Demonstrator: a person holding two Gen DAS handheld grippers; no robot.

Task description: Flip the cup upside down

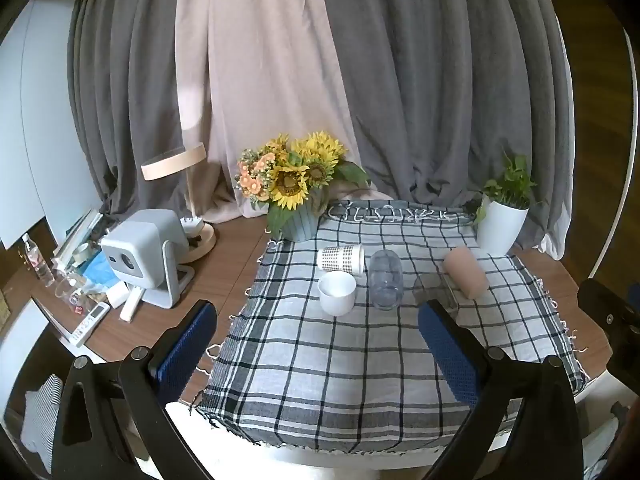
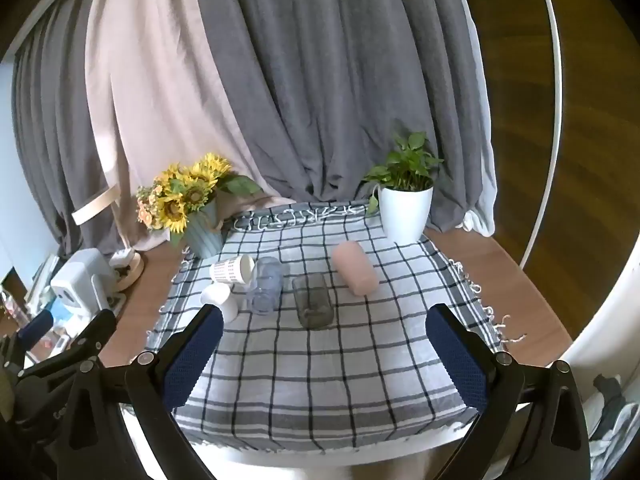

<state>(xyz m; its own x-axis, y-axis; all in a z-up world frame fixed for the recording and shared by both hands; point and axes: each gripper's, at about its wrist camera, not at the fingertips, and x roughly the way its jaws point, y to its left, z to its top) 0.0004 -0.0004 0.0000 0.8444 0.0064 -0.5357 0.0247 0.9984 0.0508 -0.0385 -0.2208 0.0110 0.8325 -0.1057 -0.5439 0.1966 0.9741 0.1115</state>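
Sunflower bouquet (image 1: pixel 298 176) in ribbed vase, potted plant (image 2: pixel 404 204), projector (image 1: pixel 140 252), checked cloth (image 1: pixel 360 360), grey curtains (image 1: pixel 440 80)

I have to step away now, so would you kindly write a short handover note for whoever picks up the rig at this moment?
Left hand-held gripper: open, holding nothing, hanging over the near part of the checked cloth.
Right hand-held gripper: open, holding nothing, likewise short of the cups.
Cups on the cloth: white cup upright, mouth up; patterned paper cup, clear bluish cup, dark glass and pink cup lying on their sides.
Done: no cup sits mouth down yet.
Left: grasp a cup, the upright white one being the likely target, turn it over and set it mouth down.
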